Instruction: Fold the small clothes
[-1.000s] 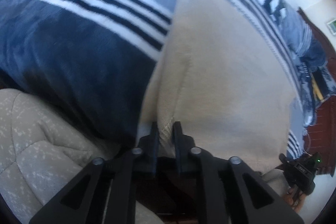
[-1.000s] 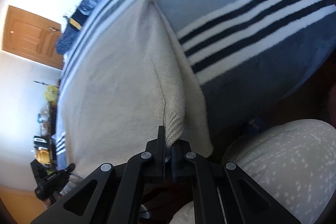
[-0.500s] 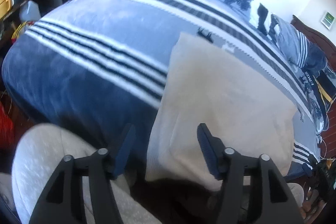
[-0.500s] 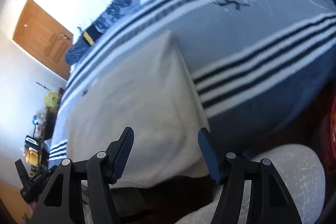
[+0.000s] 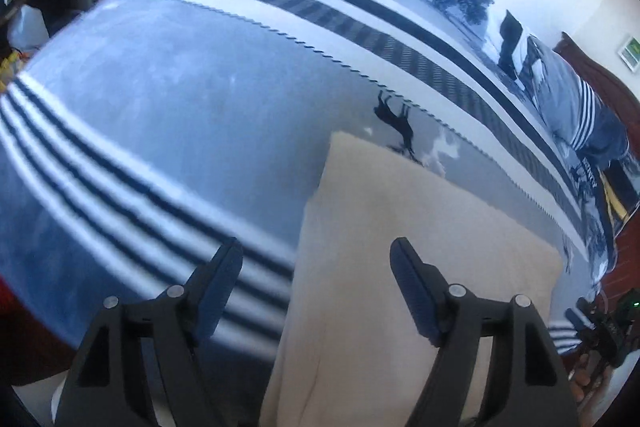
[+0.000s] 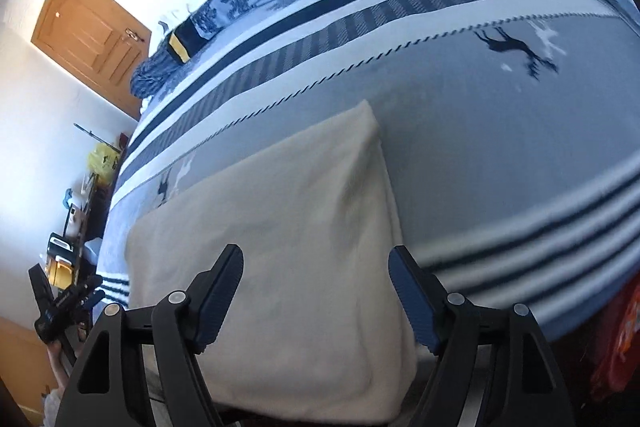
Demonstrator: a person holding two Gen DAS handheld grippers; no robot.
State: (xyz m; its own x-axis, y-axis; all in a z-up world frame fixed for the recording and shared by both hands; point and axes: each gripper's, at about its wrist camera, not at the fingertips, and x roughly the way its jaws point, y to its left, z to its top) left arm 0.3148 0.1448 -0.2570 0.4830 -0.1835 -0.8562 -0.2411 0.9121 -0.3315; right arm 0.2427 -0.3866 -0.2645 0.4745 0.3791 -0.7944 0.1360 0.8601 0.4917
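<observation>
Left wrist view: left hand-held gripper (image 5: 316, 291) released, jaws just been opening, nothing between them; cream garment (image 5: 420, 267) lies folded flat on the bed (image 5: 180, 115), near its front edge. Right hand-held gripper (image 6: 316, 293) likewise released, just opened, clear above the cloth. Risks, as I judge: the near hem overhangs the bed edge and could slide off; a careless regrasp could catch only the top layer and undo the fold. Count: one garment, two grippers, one bed.

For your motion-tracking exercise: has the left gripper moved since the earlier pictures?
Yes. The left gripper has let go of the cream garment, its jaws opening, and pulled up and back from the striped blanket.
</observation>
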